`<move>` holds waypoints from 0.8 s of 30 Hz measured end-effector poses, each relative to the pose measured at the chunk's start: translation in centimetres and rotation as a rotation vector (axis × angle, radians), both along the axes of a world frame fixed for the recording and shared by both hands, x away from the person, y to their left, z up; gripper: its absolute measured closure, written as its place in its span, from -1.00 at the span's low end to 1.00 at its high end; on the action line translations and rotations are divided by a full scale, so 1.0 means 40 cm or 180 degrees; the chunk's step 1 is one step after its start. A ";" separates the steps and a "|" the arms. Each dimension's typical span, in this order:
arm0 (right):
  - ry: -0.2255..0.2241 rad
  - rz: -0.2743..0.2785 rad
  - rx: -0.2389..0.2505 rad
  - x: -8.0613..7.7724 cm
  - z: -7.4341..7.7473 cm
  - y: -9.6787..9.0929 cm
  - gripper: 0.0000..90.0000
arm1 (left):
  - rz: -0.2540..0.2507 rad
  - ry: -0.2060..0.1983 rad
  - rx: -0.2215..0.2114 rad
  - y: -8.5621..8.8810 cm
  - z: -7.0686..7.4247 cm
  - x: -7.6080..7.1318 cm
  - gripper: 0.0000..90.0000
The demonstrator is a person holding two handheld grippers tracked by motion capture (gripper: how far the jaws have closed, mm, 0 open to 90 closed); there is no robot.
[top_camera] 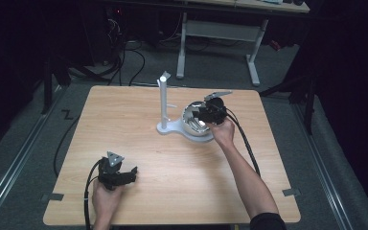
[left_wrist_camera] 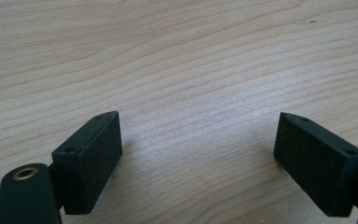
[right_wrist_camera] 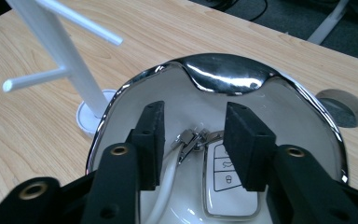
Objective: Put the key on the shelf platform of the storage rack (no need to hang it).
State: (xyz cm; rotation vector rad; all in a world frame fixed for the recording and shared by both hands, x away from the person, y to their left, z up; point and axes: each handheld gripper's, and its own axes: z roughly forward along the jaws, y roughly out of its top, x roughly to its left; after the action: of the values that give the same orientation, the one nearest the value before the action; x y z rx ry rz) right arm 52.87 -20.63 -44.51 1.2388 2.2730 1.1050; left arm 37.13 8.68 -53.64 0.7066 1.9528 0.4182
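Note:
A shiny chrome bowl (top_camera: pixel 194 127) with a white inside (right_wrist_camera: pixel 223 70) sits right of centre on the wooden table. A white car key fob (right_wrist_camera: pixel 228 186) lies in it, with a metal clip (right_wrist_camera: pixel 193 139) and a white strap. My right gripper (top_camera: pixel 202 115) hangs over the bowl, pointing down into it. In the right gripper view its jaws (right_wrist_camera: pixel 196 109) stand apart on either side of the clip, and the pads press on nothing. My left gripper (top_camera: pixel 133 173) rests near the table's front left. Its jaws (left_wrist_camera: pixel 200 115) are spread wide over bare wood.
A white stand (top_camera: pixel 164 103) with thin side pegs (right_wrist_camera: pixel 70 60) rises just left of the bowl, its round base touching the bowl. A round cable hole (right_wrist_camera: pixel 342 107) sits in the table beyond the bowl. Cables trail from both grippers. Another desk stands behind the table.

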 end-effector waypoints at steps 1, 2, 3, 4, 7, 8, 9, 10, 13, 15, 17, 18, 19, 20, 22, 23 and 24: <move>-0.0007 -0.0006 0.0004 -0.004 0.001 -0.004 0.27 | -0.0003 0.0000 0.0001 0.000 0.000 0.000 -0.65; -0.0014 -0.0014 -0.0003 -0.007 0.002 -0.009 0.26 | -0.0006 -0.0002 0.0004 0.000 0.000 0.000 -0.65; -0.0033 -0.0034 0.0011 -0.011 0.004 -0.015 0.24 | 0.0002 -0.0001 -0.0005 0.000 0.000 0.000 -0.65; -0.0042 -0.0050 0.0037 -0.014 0.005 -0.022 0.23 | -0.0003 0.0002 -0.0011 0.000 0.000 0.000 -0.65; -0.0034 -0.0100 0.0072 -0.026 0.008 -0.040 0.21 | 0.0001 0.0003 -0.0015 -0.001 0.000 0.000 -0.65; -0.0039 -0.0099 0.0076 -0.029 0.008 -0.045 0.21 | -0.0003 0.0002 -0.0011 -0.001 0.000 0.000 -0.65; -0.0042 -0.0105 0.0073 -0.033 0.009 -0.049 0.21 | -0.0005 0.0001 -0.0010 0.000 0.000 0.000 -0.65; -0.0056 -0.0115 0.0060 -0.036 0.010 -0.053 0.21 | -0.0005 0.0001 -0.0010 0.000 0.000 0.000 -0.65; -0.0107 -0.0156 0.0032 -0.049 0.013 -0.064 0.21 | 0.0001 0.0001 -0.0016 -0.001 0.000 0.000 -0.65; -0.0119 -0.0163 0.0051 -0.054 0.014 -0.071 0.21 | 0.0001 0.0002 -0.0018 -0.001 0.001 0.000 -0.65; -0.0097 -0.0174 0.0082 -0.059 0.015 -0.078 0.19 | 0.0000 0.0000 -0.0014 -0.001 0.000 0.000 -0.65; -0.0094 -0.0173 0.0089 -0.060 0.016 -0.080 0.19 | -0.0002 0.0003 -0.0014 -0.001 0.000 0.000 -0.65; -0.0083 -0.0181 0.0082 -0.062 0.018 -0.081 0.18 | -0.0004 0.0001 -0.0012 -0.001 0.000 0.000 -0.65; -0.0105 -0.0180 0.0060 -0.065 0.020 -0.082 0.17 | -0.0003 0.0001 -0.0011 -0.001 0.000 0.000 -0.65; -0.0144 -0.0175 0.0053 -0.070 0.024 -0.085 0.16 | 0.0005 0.0002 -0.0020 -0.001 0.001 0.000 -0.65; -0.0155 -0.0168 0.0060 -0.072 0.026 -0.086 0.16 | 0.0004 0.0002 -0.0020 -0.001 0.001 0.000 -0.65; -0.0148 -0.0168 0.0058 -0.075 0.027 -0.086 0.15 | 0.0004 0.0000 -0.0017 -0.001 0.000 0.000 -0.65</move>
State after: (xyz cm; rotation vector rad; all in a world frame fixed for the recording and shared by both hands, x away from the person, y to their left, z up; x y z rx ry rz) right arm 49.88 -24.08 -43.43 1.2594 2.1883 1.1262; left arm 37.13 8.64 -53.62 0.7022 1.9539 0.4136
